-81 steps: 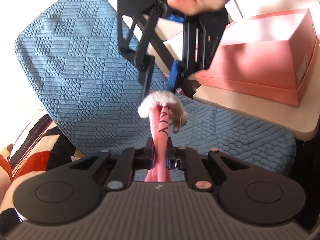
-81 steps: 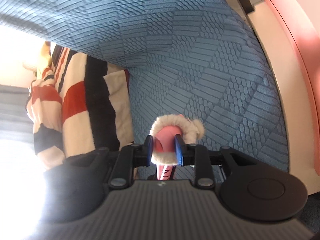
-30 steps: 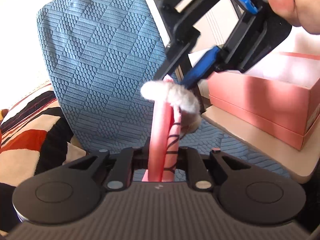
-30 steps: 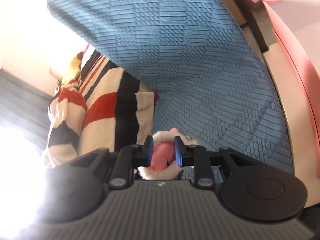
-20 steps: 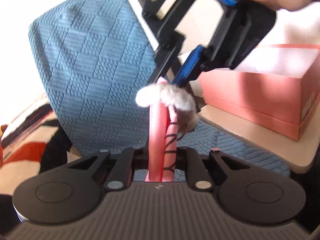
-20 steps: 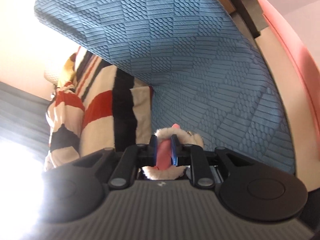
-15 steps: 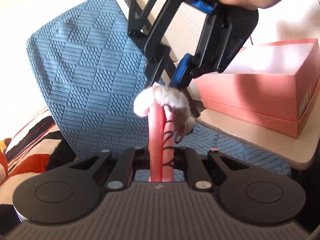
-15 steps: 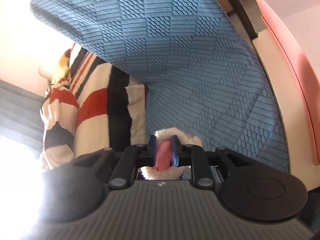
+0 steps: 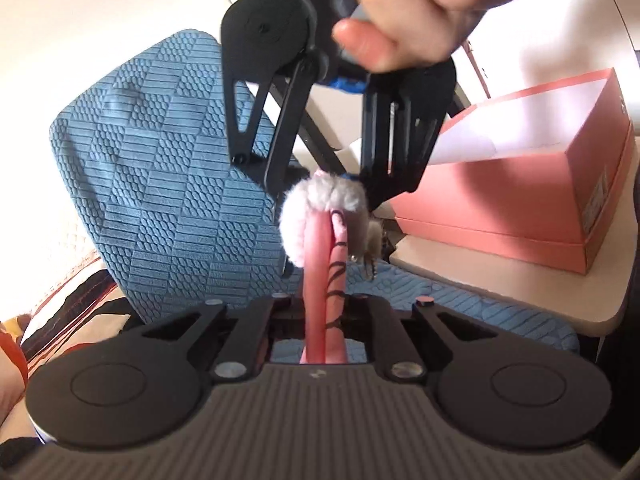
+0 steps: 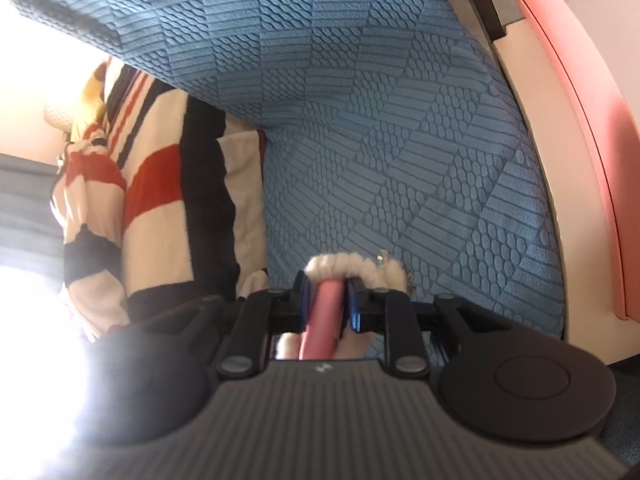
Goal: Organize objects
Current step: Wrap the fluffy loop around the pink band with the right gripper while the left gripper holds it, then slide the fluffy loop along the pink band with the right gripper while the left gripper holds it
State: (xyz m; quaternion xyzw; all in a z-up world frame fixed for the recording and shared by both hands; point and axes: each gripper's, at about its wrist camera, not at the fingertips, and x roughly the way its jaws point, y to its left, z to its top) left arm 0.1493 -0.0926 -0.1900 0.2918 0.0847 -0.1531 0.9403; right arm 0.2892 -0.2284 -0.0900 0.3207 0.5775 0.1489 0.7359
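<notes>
- Centrally, a pink fabric band with white fleecy trim (image 9: 320, 280) stretched between both tools, above a blue quilted chair seat (image 9: 168, 200).
- Left gripper (image 9: 320, 312): fingers clamped tight on the band.
- Right gripper (image 10: 326, 304): blue-padded fingers (image 10: 354, 308) easing apart, band between them.
- A pink cardboard box (image 9: 520, 184) rested on the bench (image 9: 500, 280).

The right gripper (image 10: 325, 300) grips a pink fur-trimmed item (image 10: 323, 316) between blue fingers (image 10: 353, 304), above a blue textured cushion (image 10: 380, 128). A striped blanket (image 10: 152, 200) lies left.
</notes>
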